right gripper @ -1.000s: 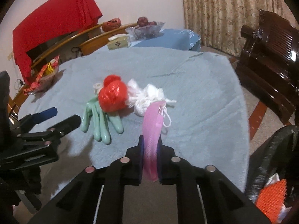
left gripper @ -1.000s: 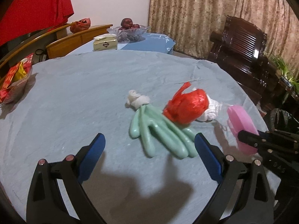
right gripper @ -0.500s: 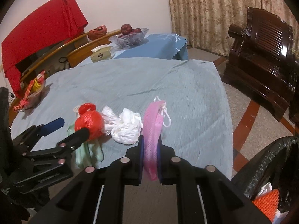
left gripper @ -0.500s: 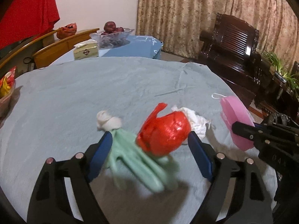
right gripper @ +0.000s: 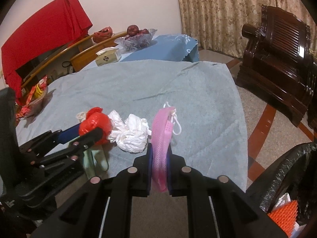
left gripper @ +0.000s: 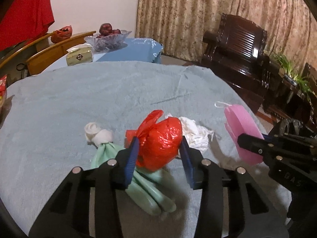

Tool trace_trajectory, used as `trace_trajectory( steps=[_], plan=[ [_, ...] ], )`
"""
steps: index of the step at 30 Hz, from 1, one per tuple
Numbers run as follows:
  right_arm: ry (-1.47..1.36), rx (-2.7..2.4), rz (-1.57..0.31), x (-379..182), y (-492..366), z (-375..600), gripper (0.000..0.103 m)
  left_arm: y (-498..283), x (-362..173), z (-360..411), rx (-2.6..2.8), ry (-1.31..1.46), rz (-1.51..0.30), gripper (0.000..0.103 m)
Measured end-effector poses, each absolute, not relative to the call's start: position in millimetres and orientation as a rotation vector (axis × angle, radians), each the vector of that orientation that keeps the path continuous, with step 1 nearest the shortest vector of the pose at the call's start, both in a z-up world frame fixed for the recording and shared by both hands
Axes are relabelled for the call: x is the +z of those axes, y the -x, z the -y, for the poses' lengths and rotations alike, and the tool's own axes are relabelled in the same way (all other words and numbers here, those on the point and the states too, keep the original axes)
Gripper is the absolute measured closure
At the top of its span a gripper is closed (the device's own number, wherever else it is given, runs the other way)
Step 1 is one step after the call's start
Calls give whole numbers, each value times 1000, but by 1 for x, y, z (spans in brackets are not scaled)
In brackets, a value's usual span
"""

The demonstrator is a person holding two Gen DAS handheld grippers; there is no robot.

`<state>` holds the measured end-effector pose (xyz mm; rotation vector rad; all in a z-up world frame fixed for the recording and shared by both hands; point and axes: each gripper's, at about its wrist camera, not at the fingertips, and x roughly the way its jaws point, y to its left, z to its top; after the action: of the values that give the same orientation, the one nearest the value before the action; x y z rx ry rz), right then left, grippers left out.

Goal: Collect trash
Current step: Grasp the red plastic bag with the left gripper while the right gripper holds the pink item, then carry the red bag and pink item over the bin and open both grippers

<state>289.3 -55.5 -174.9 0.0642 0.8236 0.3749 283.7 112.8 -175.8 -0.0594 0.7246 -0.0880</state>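
Left gripper [left gripper: 159, 154]: jaws closing, red bag [left gripper: 160, 141] between pads, both pads touching its sides. Green glove [left gripper: 142, 186] under jaws, tissue [left gripper: 195, 133] just beyond right pad. Right gripper [right gripper: 159, 158]: jaws clamped on pink mask [right gripper: 161, 138], mask upright between pads.

one red bag [left gripper: 160, 144], one green glove [left gripper: 142, 180] — one pink mask [right gripper: 161, 136], two grippers
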Motion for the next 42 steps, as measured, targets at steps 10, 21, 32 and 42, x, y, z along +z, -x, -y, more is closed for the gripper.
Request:
trace_trajectory(
  steps=[10, 21, 32, 42],
  plan=[
    [-70, 391, -789, -157, -276, 58, 91, -260, -151, -116, -51, 75, -704, 66],
    [-65, 412, -754, -135, -250, 63, 91, -229, -131, -111, -28, 79, -694, 67],
    [-60, 409, -703, -105, -206, 84, 91, -185, -110, -95, -59, 87, -672, 75],
    [-52, 385, -666, -87, -167, 103, 91, -148, -93, -73, -97, 80, -645, 76]
  ],
)
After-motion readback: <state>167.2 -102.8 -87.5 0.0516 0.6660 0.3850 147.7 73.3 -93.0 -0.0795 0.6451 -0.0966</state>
